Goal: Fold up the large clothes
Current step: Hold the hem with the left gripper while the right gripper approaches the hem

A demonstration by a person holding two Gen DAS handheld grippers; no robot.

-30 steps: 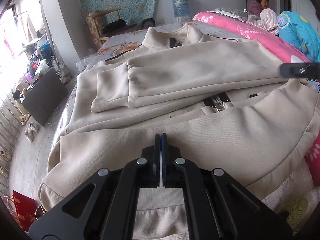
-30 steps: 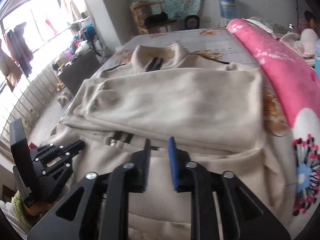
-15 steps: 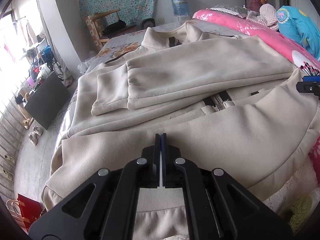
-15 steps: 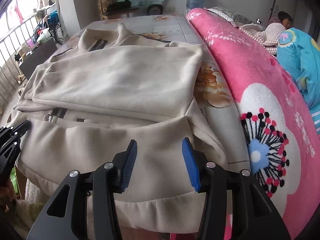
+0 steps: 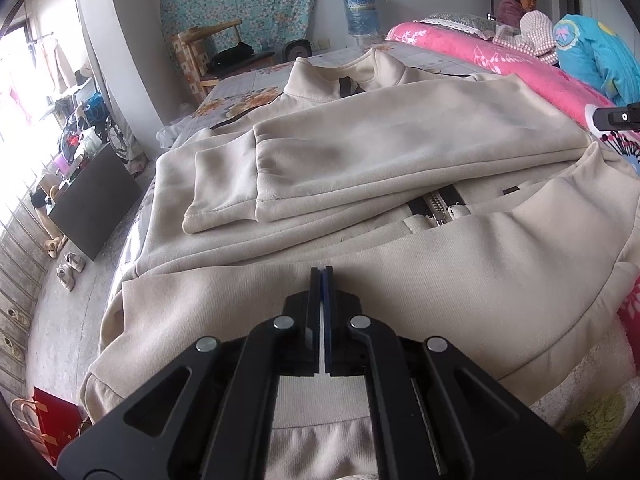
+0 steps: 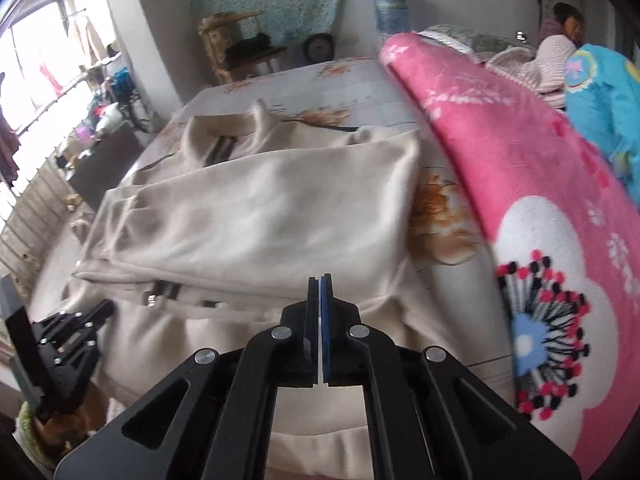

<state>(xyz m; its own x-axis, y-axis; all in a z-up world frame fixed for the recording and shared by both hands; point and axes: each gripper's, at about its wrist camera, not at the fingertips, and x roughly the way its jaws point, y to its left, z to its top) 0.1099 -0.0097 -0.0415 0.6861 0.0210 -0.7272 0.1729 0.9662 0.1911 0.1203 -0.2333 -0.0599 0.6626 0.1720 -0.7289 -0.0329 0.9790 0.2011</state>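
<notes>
A beige zip-up jacket (image 5: 400,152) lies spread on the bed, both sleeves folded across its chest, the zipper (image 5: 438,206) showing below them. My left gripper (image 5: 321,270) is shut, its tips pinched into the fabric just above the ribbed hem on the left side. Its black body also shows in the right wrist view as the left gripper (image 6: 105,307) at the jacket's edge. My right gripper (image 6: 320,278) is closing on the jacket (image 6: 260,216) near its lower right corner. The pads are almost together, with a pale sliver of cloth between them.
A pink flowered blanket (image 6: 520,152) is heaped along the right of the bed, with a blue garment (image 6: 600,104) and a seated person (image 5: 520,0) beyond it. To the left the bed drops to the floor, with shoes (image 5: 66,268), a black cabinet (image 5: 96,200) and a red bag (image 5: 52,420).
My right gripper has slid right along the hem to the jacket's lower right corner, and its jaws have closed from well apart to nearly together. The left gripper stays shut and still.
</notes>
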